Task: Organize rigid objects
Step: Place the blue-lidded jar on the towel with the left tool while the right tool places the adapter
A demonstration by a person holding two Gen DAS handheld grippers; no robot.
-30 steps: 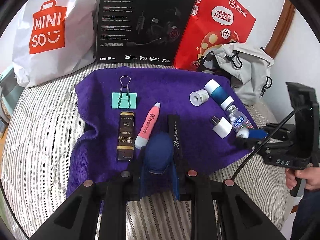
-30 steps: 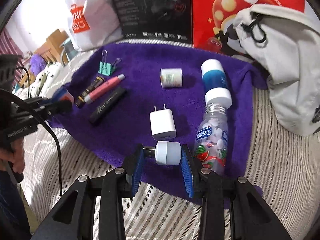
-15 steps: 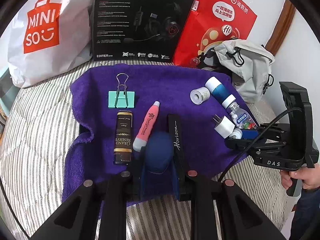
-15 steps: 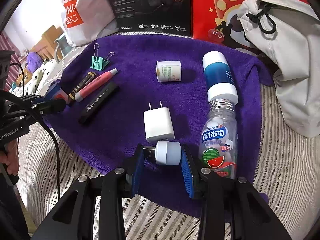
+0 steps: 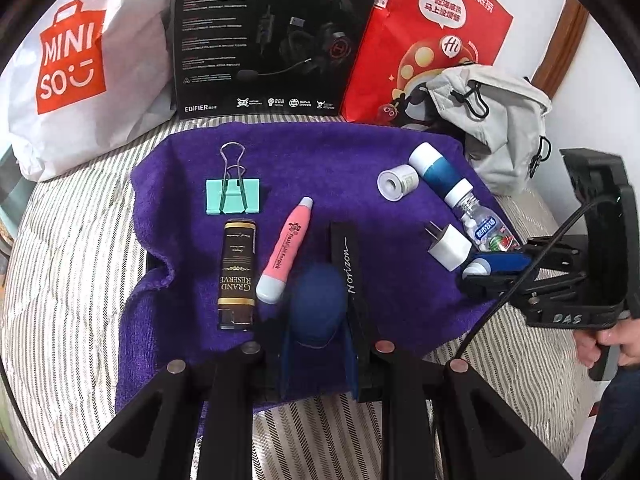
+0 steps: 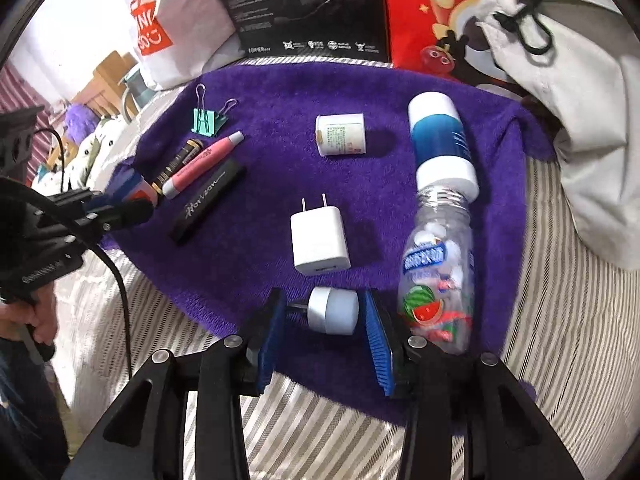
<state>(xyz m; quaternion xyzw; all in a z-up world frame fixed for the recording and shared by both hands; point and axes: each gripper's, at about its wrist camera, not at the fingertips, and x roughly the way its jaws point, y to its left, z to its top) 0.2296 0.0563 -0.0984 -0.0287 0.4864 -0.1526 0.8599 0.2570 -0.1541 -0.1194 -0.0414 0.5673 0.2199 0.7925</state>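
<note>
Rigid objects lie in two loose rows on a purple towel (image 5: 360, 152) spread over a striped bed.

The right gripper (image 6: 326, 330) has its blue pads on either side of a small white USB night light (image 6: 334, 310). Compared with half a second ago the pads stand wider: a gap now shows on the right side of the night light, and its plug only just reaches the left pad. It appears to have been let go and to rest on the towel. Just ahead of this gripper sits a white wall charger (image 6: 318, 246), prongs pointing away. To the gripper's right lies a clear candy bottle (image 6: 438, 276), and beyond that a blue and white cylinder (image 6: 438, 140).

The left gripper (image 5: 318, 320) is closed on a dark blue rounded object (image 5: 318, 304), held low over the near edge of the towel, much as it was a second ago. Ahead and left of it lie a pink tube (image 5: 286, 252), a brown lighter (image 5: 237, 272) and a teal binder clip (image 5: 232, 196). A black bar marked Horizon (image 5: 348, 260) lies against its right finger.

This suggests the night light has been placed in the right-hand row, while the blue object awaits its place on the left.
</note>
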